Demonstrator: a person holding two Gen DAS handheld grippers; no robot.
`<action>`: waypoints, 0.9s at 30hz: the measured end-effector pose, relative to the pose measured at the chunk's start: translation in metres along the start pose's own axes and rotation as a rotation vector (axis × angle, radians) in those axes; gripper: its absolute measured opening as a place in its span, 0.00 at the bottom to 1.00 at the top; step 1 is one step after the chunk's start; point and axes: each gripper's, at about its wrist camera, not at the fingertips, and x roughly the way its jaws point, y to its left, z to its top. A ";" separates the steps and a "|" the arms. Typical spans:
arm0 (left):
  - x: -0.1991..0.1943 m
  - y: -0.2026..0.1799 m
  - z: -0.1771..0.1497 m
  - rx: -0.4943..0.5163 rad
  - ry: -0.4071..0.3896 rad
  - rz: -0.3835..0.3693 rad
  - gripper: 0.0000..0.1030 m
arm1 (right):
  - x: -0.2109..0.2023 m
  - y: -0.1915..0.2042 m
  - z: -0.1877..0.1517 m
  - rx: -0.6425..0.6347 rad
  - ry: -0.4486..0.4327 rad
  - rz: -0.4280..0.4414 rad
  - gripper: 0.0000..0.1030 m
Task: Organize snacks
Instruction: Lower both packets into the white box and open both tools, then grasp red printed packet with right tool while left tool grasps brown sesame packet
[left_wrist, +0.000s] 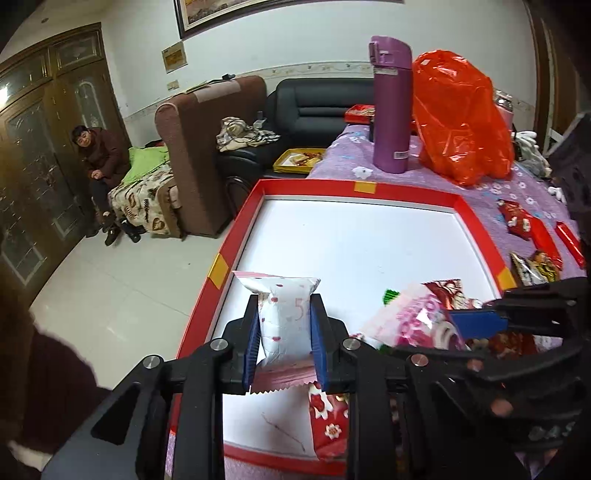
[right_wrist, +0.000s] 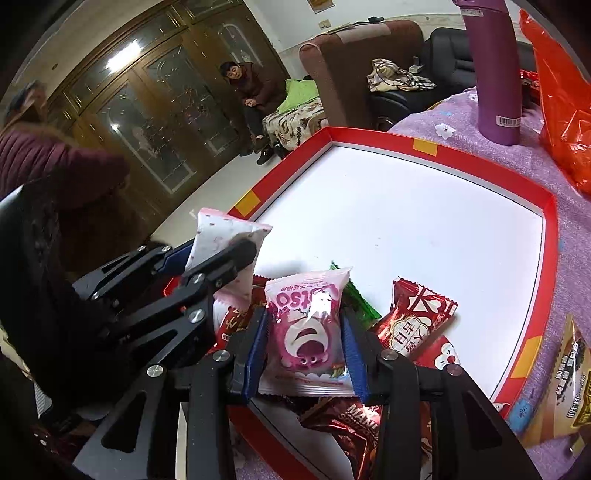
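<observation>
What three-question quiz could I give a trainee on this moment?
1. True or false: both tools grip a snack packet.
2. Which packet does the right tool hold: A) pink bear packet, B) white dotted packet, C) dark red packet?
3. What stands on the purple cloth beyond the red-rimmed tray, beside the orange bag?

Key: 1 true; 2 A; 3 the purple flask.

- Even, soft indoor light; both views bright.
- Glare spots on the glass cabinet doors (right_wrist: 155, 110).
- Strong fisheye bending with dark vignetted corners.
- Near gripper parts slightly soft; white tray floor (left_wrist: 362, 236) almost overexposed.
</observation>
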 end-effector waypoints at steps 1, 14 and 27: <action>0.002 -0.001 0.001 0.000 0.008 0.007 0.24 | -0.001 -0.001 0.001 0.002 0.000 0.003 0.42; -0.031 -0.001 0.009 -0.052 -0.098 0.054 0.66 | -0.108 -0.129 0.020 0.237 -0.230 -0.349 0.65; -0.060 -0.068 0.011 0.166 -0.147 -0.114 0.72 | -0.083 -0.218 0.016 0.411 -0.072 -0.539 0.63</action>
